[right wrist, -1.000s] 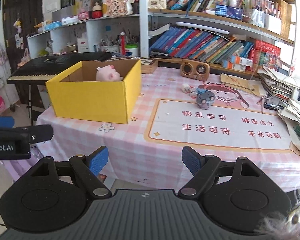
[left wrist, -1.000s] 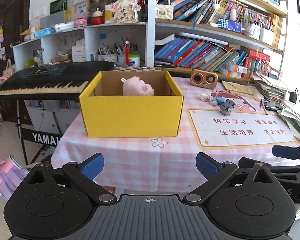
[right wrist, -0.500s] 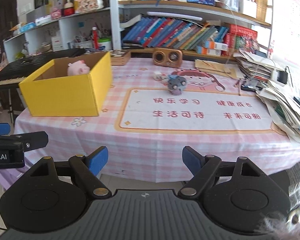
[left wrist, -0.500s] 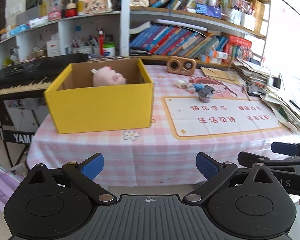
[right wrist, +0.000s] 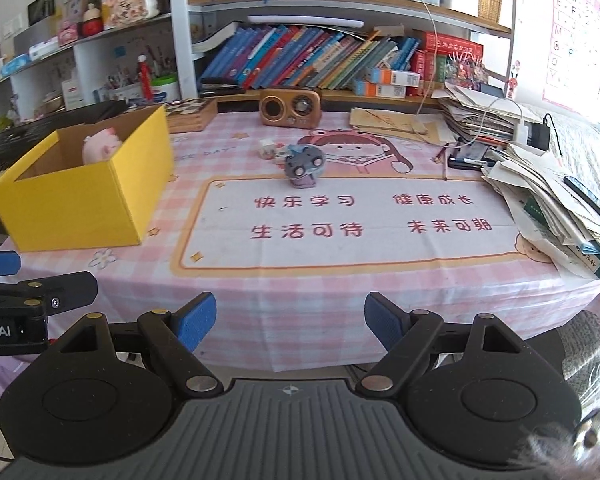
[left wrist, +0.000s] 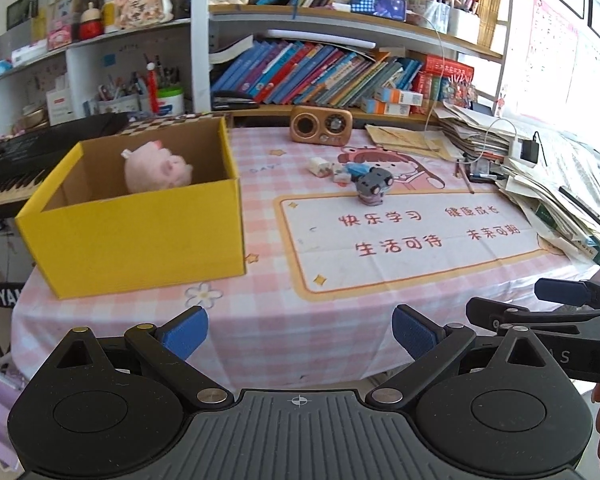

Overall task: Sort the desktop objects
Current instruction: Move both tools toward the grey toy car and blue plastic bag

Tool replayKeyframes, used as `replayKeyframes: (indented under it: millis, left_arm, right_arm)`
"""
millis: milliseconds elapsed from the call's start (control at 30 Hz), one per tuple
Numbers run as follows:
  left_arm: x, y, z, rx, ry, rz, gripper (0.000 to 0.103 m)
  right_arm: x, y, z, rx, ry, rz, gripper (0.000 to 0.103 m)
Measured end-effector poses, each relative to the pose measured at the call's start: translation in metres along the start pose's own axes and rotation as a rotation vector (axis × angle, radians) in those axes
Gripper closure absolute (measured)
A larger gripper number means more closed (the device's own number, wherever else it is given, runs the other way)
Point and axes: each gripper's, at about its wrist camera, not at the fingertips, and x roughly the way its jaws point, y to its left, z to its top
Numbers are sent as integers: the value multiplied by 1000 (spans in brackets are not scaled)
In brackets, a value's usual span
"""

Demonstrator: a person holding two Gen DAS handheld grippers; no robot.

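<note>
A yellow cardboard box [left wrist: 140, 236] [right wrist: 76, 208] stands on the left of the pink checked table, with a pink plush pig [left wrist: 156, 172] [right wrist: 100, 148] inside it. A small grey toy [left wrist: 374, 186] [right wrist: 304, 166] sits mid-table at the far edge of the printed mat [left wrist: 412, 240] [right wrist: 340, 232], with small white and blue pieces [left wrist: 328, 168] [right wrist: 270, 150] just behind it. My left gripper [left wrist: 300, 330] hangs open and empty off the table's near edge. My right gripper [right wrist: 290, 320] is likewise open and empty, beside it.
A wooden radio [left wrist: 321, 125] [right wrist: 290, 107] stands at the back. Piled papers and books [left wrist: 548, 184] [right wrist: 560, 200] crowd the right edge, with a charger cable. Bookshelves rise behind; a black keyboard [left wrist: 16, 160] lies left of the table.
Both views have swung rightward and come a little closer to the table, so the yellow box slid to the left of each view. Both grippers stayed open and empty.
</note>
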Motion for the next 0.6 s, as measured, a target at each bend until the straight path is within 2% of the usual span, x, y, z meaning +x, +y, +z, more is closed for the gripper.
replayKeyframes:
  millis: [600]
  left_arm:
    - [62,-35,38,-33,5,-12,3]
  right_arm:
    - [57,-49,41,-29,27,3,23]
